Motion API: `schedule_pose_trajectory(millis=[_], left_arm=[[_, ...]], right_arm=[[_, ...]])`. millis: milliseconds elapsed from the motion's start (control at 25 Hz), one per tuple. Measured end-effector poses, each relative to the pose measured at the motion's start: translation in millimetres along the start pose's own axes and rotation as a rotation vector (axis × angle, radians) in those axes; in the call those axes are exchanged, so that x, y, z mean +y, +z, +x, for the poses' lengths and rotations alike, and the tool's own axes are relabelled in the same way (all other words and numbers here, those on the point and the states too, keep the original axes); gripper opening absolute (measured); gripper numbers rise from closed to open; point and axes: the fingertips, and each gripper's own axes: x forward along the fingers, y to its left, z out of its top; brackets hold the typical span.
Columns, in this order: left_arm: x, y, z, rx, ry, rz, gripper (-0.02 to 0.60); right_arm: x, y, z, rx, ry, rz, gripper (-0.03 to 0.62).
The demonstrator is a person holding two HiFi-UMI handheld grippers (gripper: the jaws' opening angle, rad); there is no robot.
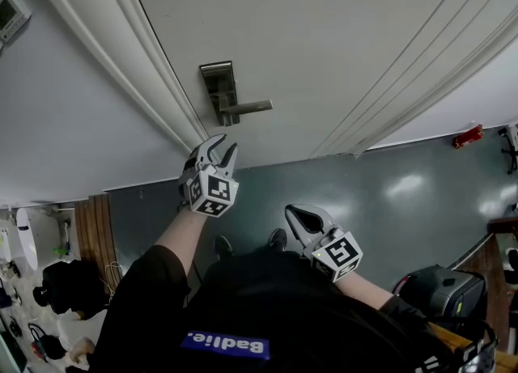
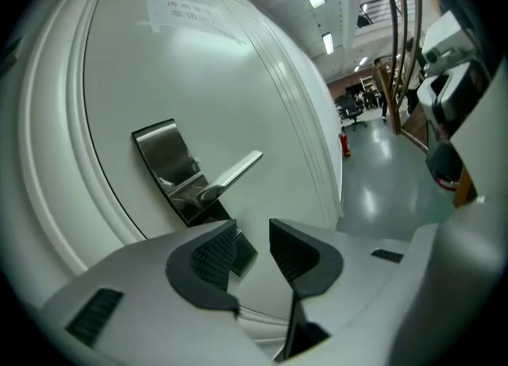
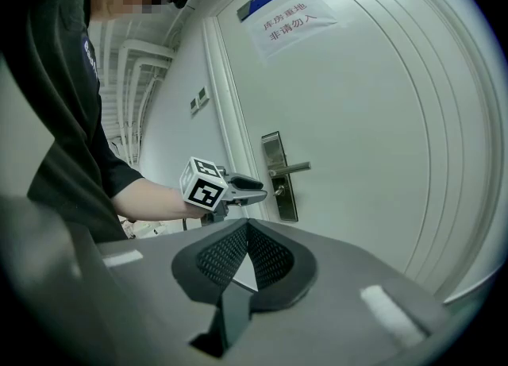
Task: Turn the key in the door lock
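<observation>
The white door [image 1: 324, 31] carries a steel lock plate [image 1: 217, 82] with a lever handle [image 1: 248, 107]. In the right gripper view a small key-like stub [image 3: 279, 190] sticks out of the plate [image 3: 279, 174] just under the lever. My left gripper [image 1: 220, 146] hangs a short way below the plate, apart from it. In its own view the left gripper [image 2: 252, 241] stands open with nothing between the pads, the plate [image 2: 165, 164] and lever [image 2: 236, 171] lie just ahead, and its left jaw hides the plate's lower part. My right gripper [image 1: 301, 216] sits lower and further back. Its pads [image 3: 226, 255] meet at the tip on nothing.
The door frame [image 1: 121, 64] runs along the left of the lock. A paper notice [image 3: 290, 17] is stuck high on the door. A red object [image 1: 468, 136] stands on the grey floor by the wall. A wooden railing [image 1: 494, 282] and a black bag [image 1: 437, 290] are at the right.
</observation>
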Motion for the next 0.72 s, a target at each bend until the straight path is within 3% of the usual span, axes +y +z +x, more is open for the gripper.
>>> schedule_pose_trajectory(millis=[360, 720], left_arm=[[12, -24, 50, 0.165, 0.09, 0.304, 0.154], [20, -38, 81, 0.241, 0.175, 0.378, 0.164]], right_arm=[[-3, -19, -3, 0.067, -0.001, 0.018, 0.002], [-10, -31, -16, 0.122, -0.021, 0.024, 0.002]])
